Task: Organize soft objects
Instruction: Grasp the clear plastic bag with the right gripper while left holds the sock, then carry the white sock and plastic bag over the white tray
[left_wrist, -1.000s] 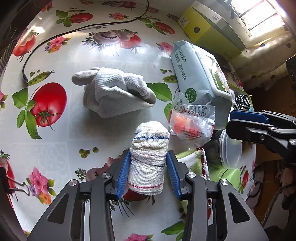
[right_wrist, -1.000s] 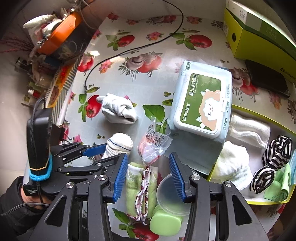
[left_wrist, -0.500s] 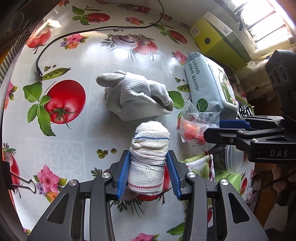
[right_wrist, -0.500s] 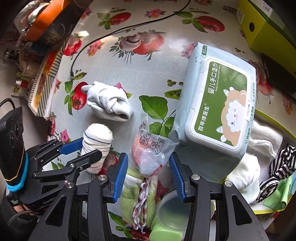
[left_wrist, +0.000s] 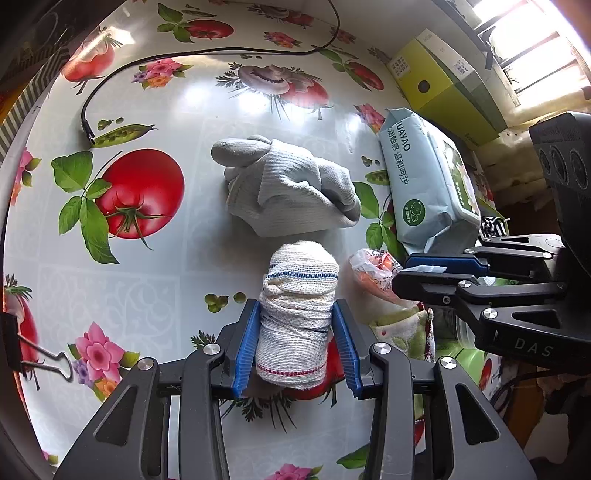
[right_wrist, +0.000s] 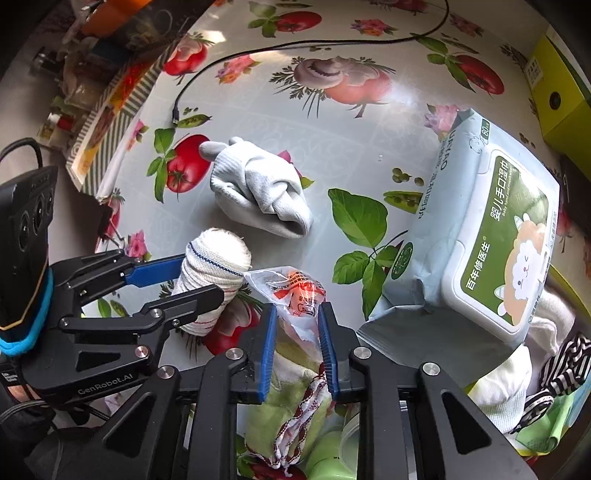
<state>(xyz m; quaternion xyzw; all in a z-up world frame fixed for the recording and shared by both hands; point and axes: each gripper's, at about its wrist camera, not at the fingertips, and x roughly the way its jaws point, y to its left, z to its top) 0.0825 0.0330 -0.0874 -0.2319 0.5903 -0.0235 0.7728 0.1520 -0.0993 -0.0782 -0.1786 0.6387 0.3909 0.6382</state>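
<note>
We see the table (left_wrist: 155, 266) under its fruit-print cloth, bare to the left of the sock bundle (left_wrist: 291, 195) out to the rounded left edge, where a binder clip (left_wrist: 40, 363) sits. A black cable (left_wrist: 207, 51) curves across the far side. At the right edge a yellow-green tray (right_wrist: 554, 439) holds white cloths (right_wrist: 506, 380), striped fabric (right_wrist: 569, 363) and a green piece; the wipes pack (right_wrist: 491, 236) leans over its near rim. A yellow box (left_wrist: 443, 85) stands beyond the pack.

Our left gripper (left_wrist: 297, 345) pinches the rolled cloth (left_wrist: 297, 314), both blue pads pressed on its sides, the roll just in front of the socks. Our right gripper (right_wrist: 295, 338) has just been closing its jaws, and they now squeeze the plastic packet (right_wrist: 295, 291), with a green towel (right_wrist: 284, 413) and a green lidded tub (right_wrist: 332, 458) beneath. The two grippers sit near each other, the packet just beside the roll, little room between them.
</note>
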